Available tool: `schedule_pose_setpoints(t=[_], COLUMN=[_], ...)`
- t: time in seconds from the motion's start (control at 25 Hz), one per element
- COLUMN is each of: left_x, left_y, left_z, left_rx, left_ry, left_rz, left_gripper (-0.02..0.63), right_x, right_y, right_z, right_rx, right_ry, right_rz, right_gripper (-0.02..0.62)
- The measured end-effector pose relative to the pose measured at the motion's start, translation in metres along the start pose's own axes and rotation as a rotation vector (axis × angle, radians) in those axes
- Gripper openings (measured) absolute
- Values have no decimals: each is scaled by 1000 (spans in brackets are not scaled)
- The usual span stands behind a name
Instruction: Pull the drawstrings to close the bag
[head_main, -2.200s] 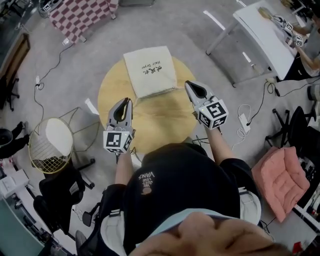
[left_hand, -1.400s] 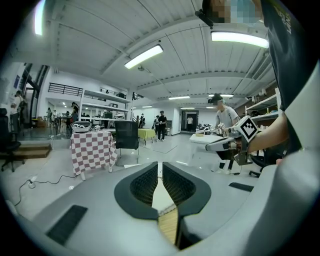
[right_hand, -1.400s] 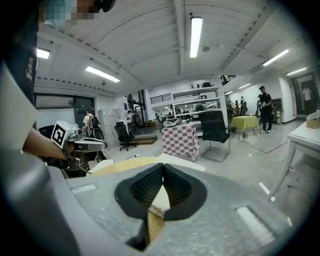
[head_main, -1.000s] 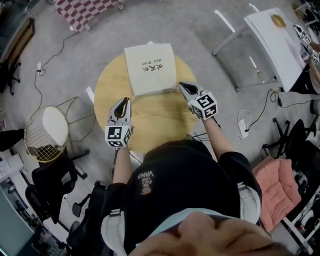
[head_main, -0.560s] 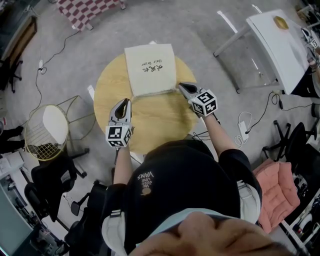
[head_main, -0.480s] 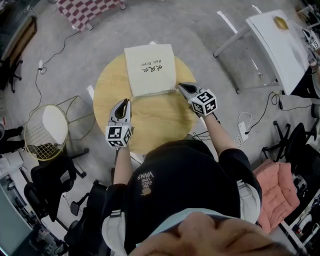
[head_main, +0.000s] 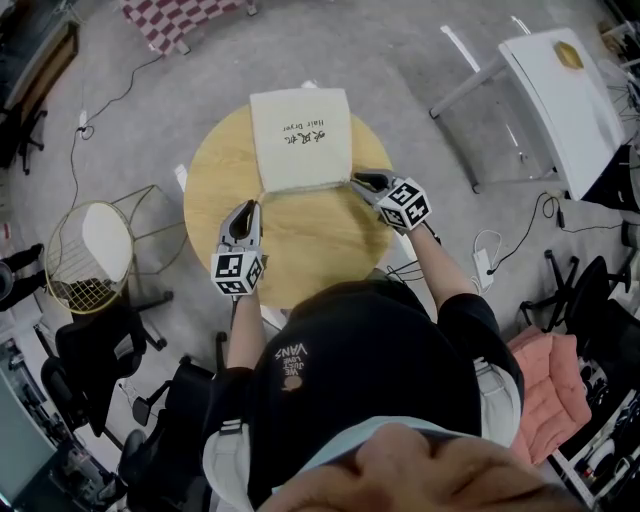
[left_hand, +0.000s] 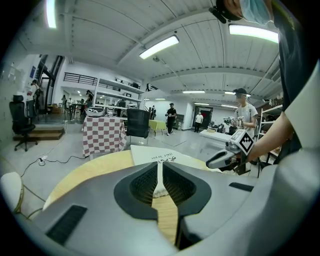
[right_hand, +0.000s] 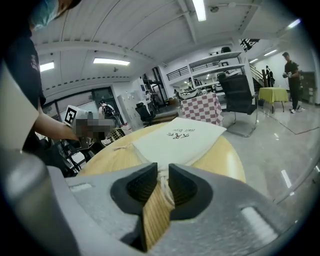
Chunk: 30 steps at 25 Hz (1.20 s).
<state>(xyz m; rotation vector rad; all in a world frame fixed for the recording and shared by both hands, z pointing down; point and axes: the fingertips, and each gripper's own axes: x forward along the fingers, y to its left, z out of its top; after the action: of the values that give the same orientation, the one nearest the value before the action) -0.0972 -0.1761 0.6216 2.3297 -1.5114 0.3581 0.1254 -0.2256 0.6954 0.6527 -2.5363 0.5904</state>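
Observation:
A cream drawstring bag (head_main: 300, 135) with black print lies flat on the far half of a round wooden table (head_main: 310, 240). My right gripper (head_main: 355, 181) is at the bag's near right corner. In the right gripper view its jaws (right_hand: 160, 172) stand a narrow gap apart, with the bag's drawstring (right_hand: 164, 189) lying between them on the wood. My left gripper (head_main: 248, 204) hovers over bare table, short of the bag's near left corner, where the other drawstring (right_hand: 117, 146) lies. Its jaws (left_hand: 159, 167) are almost together with nothing in them.
A gold wire basket (head_main: 95, 270) stands on the floor to the left, with a black office chair (head_main: 100, 355) near it. A white table (head_main: 560, 90) is at the right, a pink cushion (head_main: 555, 385) lower right. Cables run over the floor.
My right gripper has slid left and forward to the bag's near right corner. The left gripper has stayed where it was.

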Motion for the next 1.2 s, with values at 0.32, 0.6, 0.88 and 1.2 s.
schedule_pose_setpoints(t=[0.32, 0.6, 0.88, 1.2], left_x=[-5, -5, -3, 1], left_y=[5, 8, 12, 21], left_z=[-5, -11, -14, -21], left_rx=[-10, -25, -32, -44], left_ry=[14, 17, 19, 40], left_rz=[20, 26, 26, 27], left_gripper=[23, 24, 23, 25], right_x=[4, 9, 11, 10], right_y=[-3, -3, -3, 0], right_z=[-14, -25, -29, -30], right_rx=[-18, -50, -79, -85], right_ry=[47, 103, 133, 167], right_rz=[24, 37, 34, 51], right_gripper=[71, 81, 50, 17])
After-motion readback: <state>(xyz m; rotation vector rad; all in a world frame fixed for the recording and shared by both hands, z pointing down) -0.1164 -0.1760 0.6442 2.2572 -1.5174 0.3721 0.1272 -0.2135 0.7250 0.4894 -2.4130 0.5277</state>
